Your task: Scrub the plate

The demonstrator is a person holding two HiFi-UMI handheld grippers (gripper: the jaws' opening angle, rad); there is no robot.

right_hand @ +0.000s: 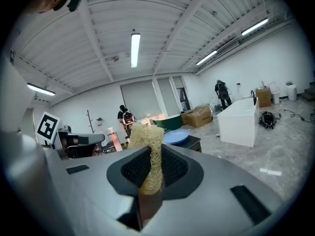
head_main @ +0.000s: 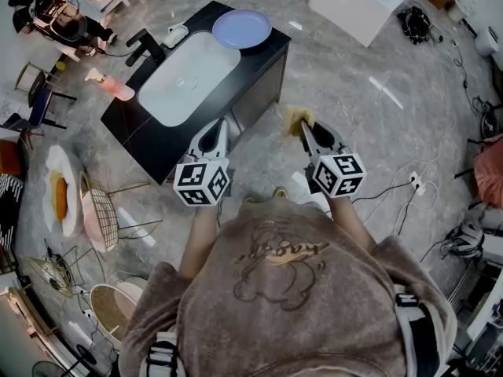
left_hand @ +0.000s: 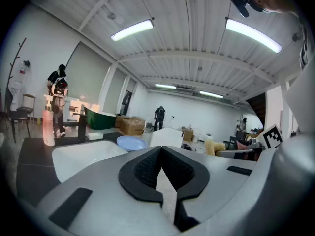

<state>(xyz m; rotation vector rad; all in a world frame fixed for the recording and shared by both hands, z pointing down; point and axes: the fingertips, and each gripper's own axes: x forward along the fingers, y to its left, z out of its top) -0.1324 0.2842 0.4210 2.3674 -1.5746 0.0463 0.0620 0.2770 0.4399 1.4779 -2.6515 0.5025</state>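
A light blue plate (head_main: 242, 28) lies on the far right end of the black sink counter (head_main: 259, 57), beside the white basin (head_main: 189, 77); it also shows as the plate (left_hand: 131, 142) and the plate (right_hand: 176, 136). My right gripper (head_main: 302, 124) is shut on a yellowish loofah scrubber (right_hand: 146, 146), which sticks up between its jaws, seen as the scrubber (head_main: 297, 117) in the head view. My left gripper (head_main: 220, 129) is shut and holds nothing. Both grippers hover in front of the counter, apart from the plate.
A black faucet (head_main: 145, 47) and a pink soap bottle (head_main: 110, 87) stand at the counter's back edge. A white block (head_main: 357, 2) sits far right. Wire chairs (head_main: 106, 210) and dishes lie on the floor at left. Cables run at right. People stand in the background.
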